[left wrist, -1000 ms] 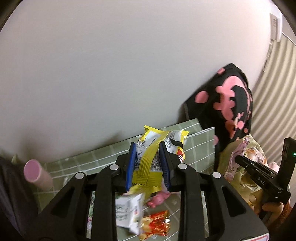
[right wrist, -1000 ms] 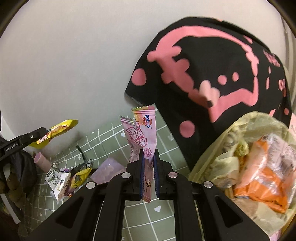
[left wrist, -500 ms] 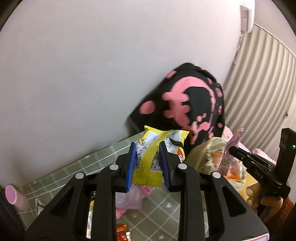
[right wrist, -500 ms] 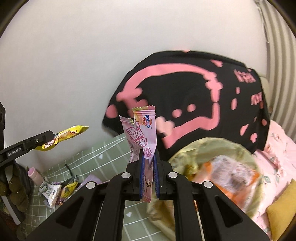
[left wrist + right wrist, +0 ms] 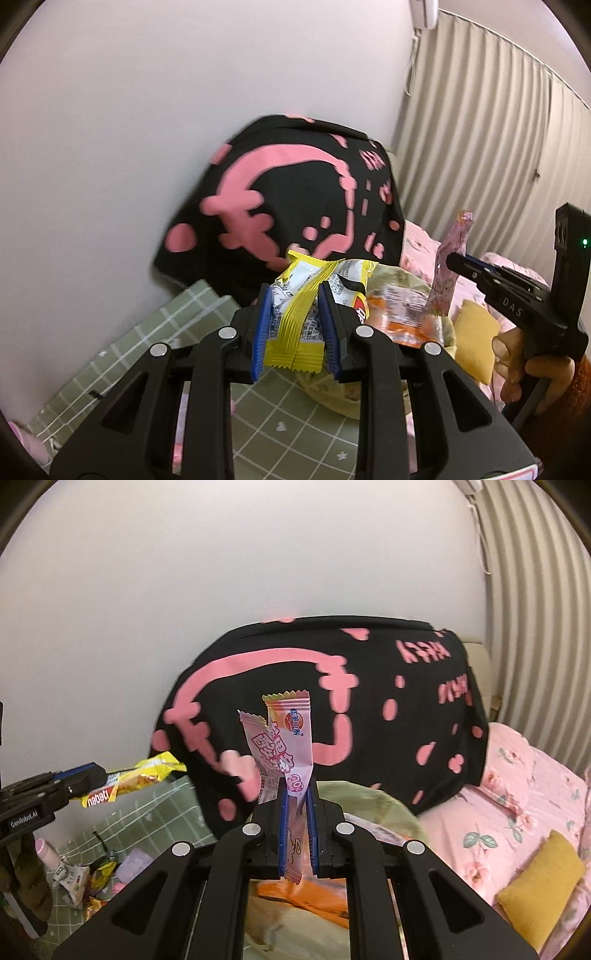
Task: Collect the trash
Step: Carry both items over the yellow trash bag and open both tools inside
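Wrappers are the trash here, and each gripper carries one above a yellowish plastic trash bag (image 5: 413,291) that sits on a green checked mat (image 5: 155,332) on the bed.

The left gripper (image 5: 295,332) has its blue fingers (image 5: 258,332) closed partway on a yellow and white snack wrapper (image 5: 314,295), pinching it across its lower half. The rest fans out crumpled above the pads.

The right gripper (image 5: 297,827) has its fingers nearly together, clamped on a pink candy wrapper (image 5: 284,746) low on its length; its torn top stands upright.

Both wrappers look like thin crinkly foil, very light, limp and a little slick. A firm pinch across the flat middle, as now, seems the safest hold, since a grip near a sealed edge could let it slide out.

The bag already holds orange packaging (image 5: 306,897) and lies just below and ahead of both grippers. More loose wrappers (image 5: 88,882) lie well apart on the mat, near a pink bottle (image 5: 48,853). A black cushion with pink print (image 5: 332,709) leans on the wall behind.
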The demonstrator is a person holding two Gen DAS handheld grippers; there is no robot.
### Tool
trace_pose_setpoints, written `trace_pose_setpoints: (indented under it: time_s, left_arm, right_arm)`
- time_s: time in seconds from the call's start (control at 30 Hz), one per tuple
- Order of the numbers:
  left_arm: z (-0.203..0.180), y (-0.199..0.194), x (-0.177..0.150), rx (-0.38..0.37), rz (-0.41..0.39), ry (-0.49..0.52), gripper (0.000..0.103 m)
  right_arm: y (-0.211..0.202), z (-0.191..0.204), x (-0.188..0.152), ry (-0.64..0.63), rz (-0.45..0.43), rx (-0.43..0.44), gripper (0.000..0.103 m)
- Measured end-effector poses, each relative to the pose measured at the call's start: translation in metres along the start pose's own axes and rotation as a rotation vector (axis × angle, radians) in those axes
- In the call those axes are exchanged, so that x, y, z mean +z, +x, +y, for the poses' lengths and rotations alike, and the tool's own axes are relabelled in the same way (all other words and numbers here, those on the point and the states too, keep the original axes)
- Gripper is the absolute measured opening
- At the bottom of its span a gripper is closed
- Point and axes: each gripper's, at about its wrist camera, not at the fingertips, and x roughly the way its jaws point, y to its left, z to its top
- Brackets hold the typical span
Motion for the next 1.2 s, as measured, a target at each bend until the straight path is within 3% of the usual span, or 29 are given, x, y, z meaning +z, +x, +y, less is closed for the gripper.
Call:
trace_pose_setpoints:
  time_s: [0.3,0.6,0.87,1.03,1.07,1.2]
  left_arm:
    - [-0.033,0.041,0.005,-0.126,0.064,0.020,0.025]
    - [-0.076,0.108,-0.005,-0.271,0.211,0.034,0.025]
    - [-0.118,0.180,-0.028,-0.208,0.386,0.132,0.025]
    - [-0.120,0.212,-0.036,-0.183,0.447,0.120,0.025]
    - [-0.118,0.211,-0.035,-0.195,0.445,0.107,0.026]
    - [-0.105,0.194,-0.029,-0.271,0.417,0.046,0.053]
  right_arm:
    - [-0.011,-0.046,-0.011,0.069,-0.002,-0.085,0.010]
    - [-0.024,-0.091,-0.023,0.134,-0.002,-0.162,0.010]
    - [-0.022,-0.130,-0.038,0.189,0.029,-0.212,0.010]
    - [-0.013,-0.144,-0.045,0.202,0.055,-0.218,0.010]
    - [-0.010,-0.145,-0.045,0.199,0.058,-0.214,0.010]
    - [-0.003,-0.141,-0.041,0.193,0.052,-0.179,0.010]
